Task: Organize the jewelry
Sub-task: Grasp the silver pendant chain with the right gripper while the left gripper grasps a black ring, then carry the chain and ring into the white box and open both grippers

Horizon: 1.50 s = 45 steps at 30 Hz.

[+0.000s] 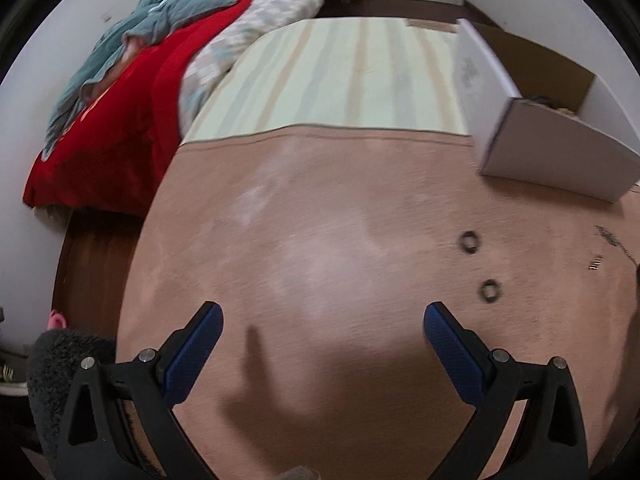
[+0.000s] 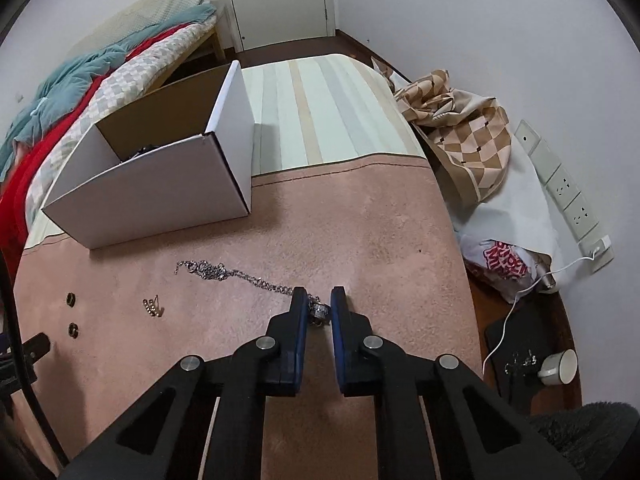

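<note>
A silver chain necklace point(image 2: 236, 274) lies on the pink cloth, and its pendant end point(image 2: 320, 310) sits between the fingers of my right gripper point(image 2: 319, 298), whose jaws are nearly closed around it. Two dark rings point(image 2: 71, 299) point(image 2: 73, 329) and a small gold piece point(image 2: 153, 307) lie to the left. A white cardboard box point(image 2: 160, 196) stands open behind them with dark items inside. My left gripper point(image 1: 322, 320) is open and empty over bare cloth; the two rings point(image 1: 469, 242) point(image 1: 490, 290) lie to its right, and the box point(image 1: 560, 152) stands at the far right.
A striped mat point(image 2: 320, 112) covers the table's far part. A bed with red and teal bedding point(image 1: 120, 92) lies to the left. A checked cloth point(image 2: 464, 132), a plastic bag point(image 2: 500, 268), a cup point(image 2: 560, 364) and a wall socket strip point(image 2: 568, 196) are on the right.
</note>
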Motion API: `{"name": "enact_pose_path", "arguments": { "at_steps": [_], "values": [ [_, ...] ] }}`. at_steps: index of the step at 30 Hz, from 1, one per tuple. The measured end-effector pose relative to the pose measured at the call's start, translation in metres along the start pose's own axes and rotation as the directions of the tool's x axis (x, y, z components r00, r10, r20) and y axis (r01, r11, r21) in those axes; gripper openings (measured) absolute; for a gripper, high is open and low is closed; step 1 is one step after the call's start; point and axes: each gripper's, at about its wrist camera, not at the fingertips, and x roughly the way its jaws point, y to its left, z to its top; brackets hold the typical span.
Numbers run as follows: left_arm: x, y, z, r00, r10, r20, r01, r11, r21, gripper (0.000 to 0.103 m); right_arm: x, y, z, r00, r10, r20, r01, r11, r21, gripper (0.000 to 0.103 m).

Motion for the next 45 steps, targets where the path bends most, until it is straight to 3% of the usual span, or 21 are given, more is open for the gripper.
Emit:
{"name": "enact_pose_path", "arguments": {
  "at_steps": [9,15,18,21,23,25,27,30,38,45],
  "values": [
    [-0.013,-0.042,0.004,0.992,-0.121,0.04,0.118,0.99,0.079,0.102,-0.017,-0.018,-0.007,1.0,0.011,0.024,-0.012,0.998,0.054,0.012],
    [-0.011,-0.062,0.003,0.989,-0.141,0.039,0.136,0.983,0.124,0.099,-0.019,-0.021,-0.008,1.0,0.008,0.023,-0.009,0.998,0.061,0.012],
    [-0.009,-0.066,0.002,0.988,-0.151,0.028,0.146,0.98,0.137,0.083,-0.019,-0.021,-0.009,1.0,0.006,0.025,-0.008,0.998,0.062,0.012],
    [-0.01,-0.067,0.001,0.986,-0.166,0.032,0.16,0.977,0.138,0.077,-0.019,-0.023,-0.009,1.0,0.006,0.026,-0.008,0.998,0.065,0.012],
    [-0.012,-0.068,0.0,0.982,-0.185,0.032,0.178,0.974,0.142,0.066,-0.019,-0.023,-0.008,1.0,0.006,0.025,-0.007,0.998,0.066,0.012],
    [-0.015,-0.07,-0.001,0.978,-0.207,0.033,0.2,0.968,0.15,0.041,-0.02,-0.023,-0.008,1.0,0.004,0.027,-0.006,0.998,0.064,0.012],
    [-0.019,-0.075,-0.004,0.975,-0.219,0.032,0.211,0.964,0.163,0.024,-0.02,-0.023,-0.007,1.0,0.003,0.03,-0.005,0.998,0.064,0.012],
    [-0.021,-0.079,-0.005,0.974,-0.225,0.032,0.216,0.96,0.179,0.01,-0.021,-0.023,-0.007,0.999,0.003,0.033,-0.005,0.998,0.062,0.012],
    [-0.025,-0.079,-0.006,0.974,-0.221,0.046,0.209,0.96,0.184,0.009,-0.032,-0.019,-0.007,0.998,0.012,0.054,-0.015,0.999,0.05,0.012],
    [-0.052,-0.075,0.0,0.965,-0.234,0.119,0.21,0.96,0.186,0.009,-0.048,-0.015,-0.002,0.996,0.047,0.079,-0.051,0.998,0.045,0.012]
  ]
}}
